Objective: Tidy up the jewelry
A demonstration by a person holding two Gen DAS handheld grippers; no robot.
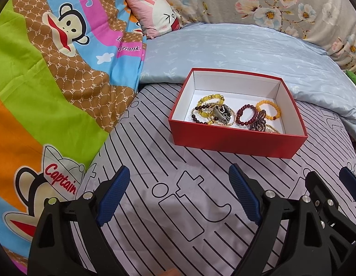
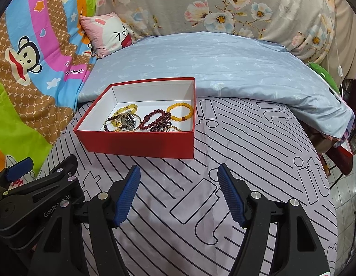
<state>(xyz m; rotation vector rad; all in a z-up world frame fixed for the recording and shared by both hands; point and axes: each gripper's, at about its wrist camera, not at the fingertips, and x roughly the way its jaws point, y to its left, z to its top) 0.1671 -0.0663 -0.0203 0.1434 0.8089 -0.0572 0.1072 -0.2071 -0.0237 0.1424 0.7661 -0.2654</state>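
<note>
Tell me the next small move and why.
Probably ease the right gripper forward over the red box: both grippers are open and empty, short of the box, and the bracelets lie piled inside it.

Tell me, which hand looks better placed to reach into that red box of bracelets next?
Probably the left. Its gripper points almost straight at the red box, jaws open and empty. The right gripper is open too, but the box sits off toward its left.
</note>
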